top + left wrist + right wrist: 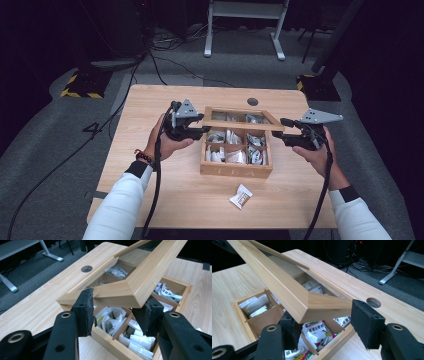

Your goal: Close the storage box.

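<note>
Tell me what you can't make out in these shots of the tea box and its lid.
- Back compartments of the wooden box: covered by the raised lid, high view.
- Print on the loose sachet: too small, high view.
- Right gripper, near pad: hidden under the lid corner.
- Left gripper, pad contact: unclear.

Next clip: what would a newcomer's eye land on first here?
The wooden tea box at mid-table, its framed lid raised over compartments of tea sachets. The left tongs and right tongs flank the lid's front corners; the left pads touch the frame, while the right far pad stands clear. One loose sachet lies in front of the box.
</note>
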A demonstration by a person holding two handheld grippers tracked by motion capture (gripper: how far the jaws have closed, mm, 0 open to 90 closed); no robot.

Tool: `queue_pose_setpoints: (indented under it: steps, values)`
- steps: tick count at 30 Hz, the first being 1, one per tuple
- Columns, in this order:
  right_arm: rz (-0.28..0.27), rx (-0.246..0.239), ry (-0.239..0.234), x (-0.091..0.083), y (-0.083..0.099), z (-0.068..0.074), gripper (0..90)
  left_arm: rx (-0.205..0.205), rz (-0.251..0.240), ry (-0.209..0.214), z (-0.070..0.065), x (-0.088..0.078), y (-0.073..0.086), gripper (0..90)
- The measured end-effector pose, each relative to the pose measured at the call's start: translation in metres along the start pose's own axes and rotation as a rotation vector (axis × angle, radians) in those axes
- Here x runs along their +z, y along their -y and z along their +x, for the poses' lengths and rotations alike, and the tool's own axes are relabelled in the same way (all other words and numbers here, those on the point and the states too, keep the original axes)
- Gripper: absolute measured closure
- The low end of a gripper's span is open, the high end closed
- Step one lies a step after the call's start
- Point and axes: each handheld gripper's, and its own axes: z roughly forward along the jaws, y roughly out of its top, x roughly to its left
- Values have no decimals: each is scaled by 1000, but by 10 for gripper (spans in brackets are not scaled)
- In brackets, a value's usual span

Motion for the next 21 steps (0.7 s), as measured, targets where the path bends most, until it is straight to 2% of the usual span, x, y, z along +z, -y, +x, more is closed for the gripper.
queue_pose_setpoints:
  steps: [12,21]
  values:
    - [16,-29,-30,-1,14,12,406,-6,10,13,-8,5,20,486]
    - [36,-28,-55,0,29,15,392,-19,29,30,-13,8,34,469]
